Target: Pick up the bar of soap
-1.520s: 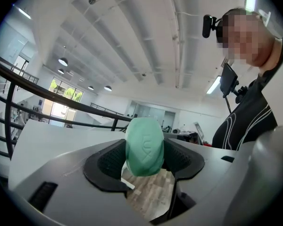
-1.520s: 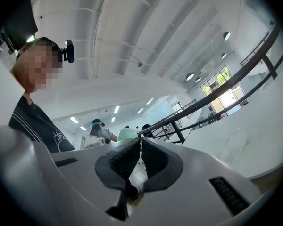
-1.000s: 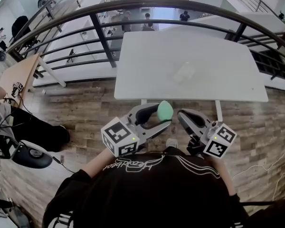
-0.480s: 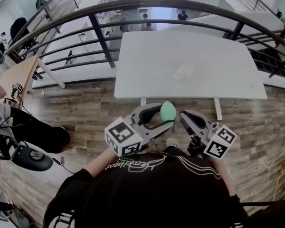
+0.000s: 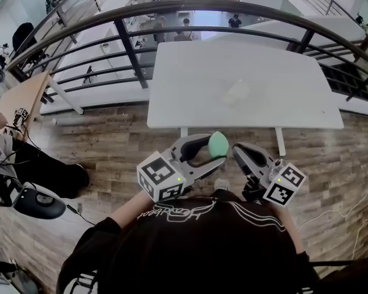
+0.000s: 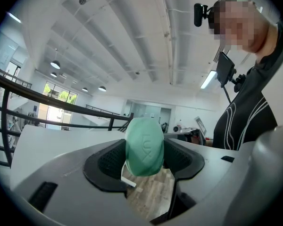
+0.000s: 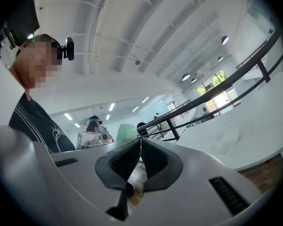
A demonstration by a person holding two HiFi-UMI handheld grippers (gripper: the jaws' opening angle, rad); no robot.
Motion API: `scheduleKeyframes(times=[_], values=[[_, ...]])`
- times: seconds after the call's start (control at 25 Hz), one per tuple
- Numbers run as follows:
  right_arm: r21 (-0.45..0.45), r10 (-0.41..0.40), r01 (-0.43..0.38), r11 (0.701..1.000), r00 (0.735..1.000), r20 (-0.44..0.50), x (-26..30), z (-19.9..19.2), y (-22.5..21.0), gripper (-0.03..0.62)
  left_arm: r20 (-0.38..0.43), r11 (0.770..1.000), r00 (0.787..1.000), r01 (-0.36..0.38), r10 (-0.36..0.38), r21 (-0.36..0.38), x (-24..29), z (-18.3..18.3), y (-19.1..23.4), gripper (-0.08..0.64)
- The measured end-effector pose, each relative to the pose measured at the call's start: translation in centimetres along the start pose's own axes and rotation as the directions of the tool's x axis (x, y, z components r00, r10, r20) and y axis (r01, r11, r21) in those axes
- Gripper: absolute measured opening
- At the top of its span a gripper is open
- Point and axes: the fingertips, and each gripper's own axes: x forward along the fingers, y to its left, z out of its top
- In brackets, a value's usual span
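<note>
The green bar of soap (image 5: 218,143) is held clamped between the jaws of the left gripper (image 6: 144,150), clear of the white surface (image 5: 264,106) and at its 6 o'clock side, above the wooden floor (image 5: 116,146). The right gripper (image 7: 140,144) is seen with its jaws pressed together on nothing, just at 3 o'clock of the soap. The pick-up is judged done. A slip could follow: the bar is rounded and smooth, and it is gripped near the jaw tips, so a tilt or a loosened squeeze could let it drop to the floor.
</note>
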Motion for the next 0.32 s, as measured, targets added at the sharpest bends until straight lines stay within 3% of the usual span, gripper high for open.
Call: scheduleKeyframes(times=[0.32], values=[[0.005,-0.009,0.009,1.0,1.0,-0.004,0.07,-0.29,-0.23,0.017,0.002,1.0,1.0,-0.001,0.001,-0.006,0.11,-0.02,0.3,0.259]])
